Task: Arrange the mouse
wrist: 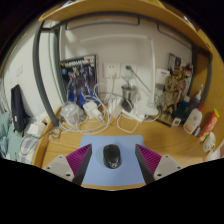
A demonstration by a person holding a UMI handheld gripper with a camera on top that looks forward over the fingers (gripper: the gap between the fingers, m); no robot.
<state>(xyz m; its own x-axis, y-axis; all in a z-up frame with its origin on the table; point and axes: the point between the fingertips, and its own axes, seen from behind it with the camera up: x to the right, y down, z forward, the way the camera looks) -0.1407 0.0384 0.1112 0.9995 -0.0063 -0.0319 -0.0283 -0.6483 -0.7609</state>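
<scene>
A black computer mouse (112,157) lies on a light blue mouse mat (110,170) on a wooden desk (170,135). My gripper (112,163) is open, its two fingers (84,160) wide apart at either side of the mouse. The mouse stands between them with a clear gap on each side and rests on the mat. The pink pads do not touch it.
Beyond the mat lie tangled white cables and chargers (95,108). A dark printed box (76,78) leans on the wall. Figurines (180,90) and bottles (207,122) stand to the right, a white object (191,121) beside them.
</scene>
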